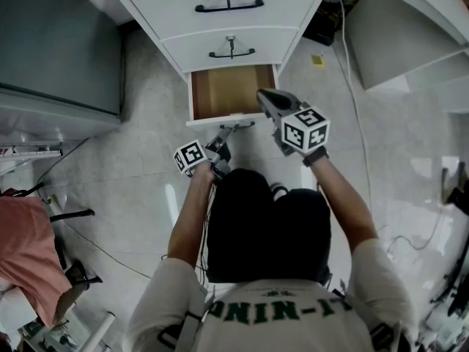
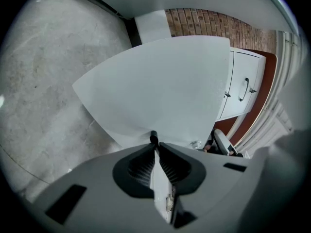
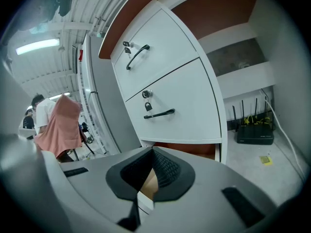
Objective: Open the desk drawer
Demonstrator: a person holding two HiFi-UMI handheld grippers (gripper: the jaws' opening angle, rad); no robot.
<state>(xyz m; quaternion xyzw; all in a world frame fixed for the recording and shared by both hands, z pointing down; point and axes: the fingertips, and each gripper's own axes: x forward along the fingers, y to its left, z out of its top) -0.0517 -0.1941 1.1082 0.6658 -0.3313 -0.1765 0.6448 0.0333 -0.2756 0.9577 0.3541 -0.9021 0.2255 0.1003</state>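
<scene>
The white drawer unit (image 1: 220, 20) has its bottom drawer (image 1: 231, 90) pulled out, and its bare brown inside shows. My left gripper (image 1: 223, 139) is at that drawer's black handle (image 1: 236, 126). In the left gripper view the left gripper (image 2: 155, 142) is shut on the thin black handle (image 2: 154, 138), with the white drawer front (image 2: 160, 86) filling the view behind it. My right gripper (image 1: 262, 94) hovers over the drawer's front right corner. The right gripper (image 3: 153, 150) is shut with nothing held, below the two closed upper drawers (image 3: 170, 96).
A grey cabinet (image 1: 58, 42) stands left of the unit and a white desk panel (image 1: 410, 35) to its right. A black router (image 3: 255, 132) and cables lie on the floor at the right. A person in pink (image 1: 26, 255) is at the lower left.
</scene>
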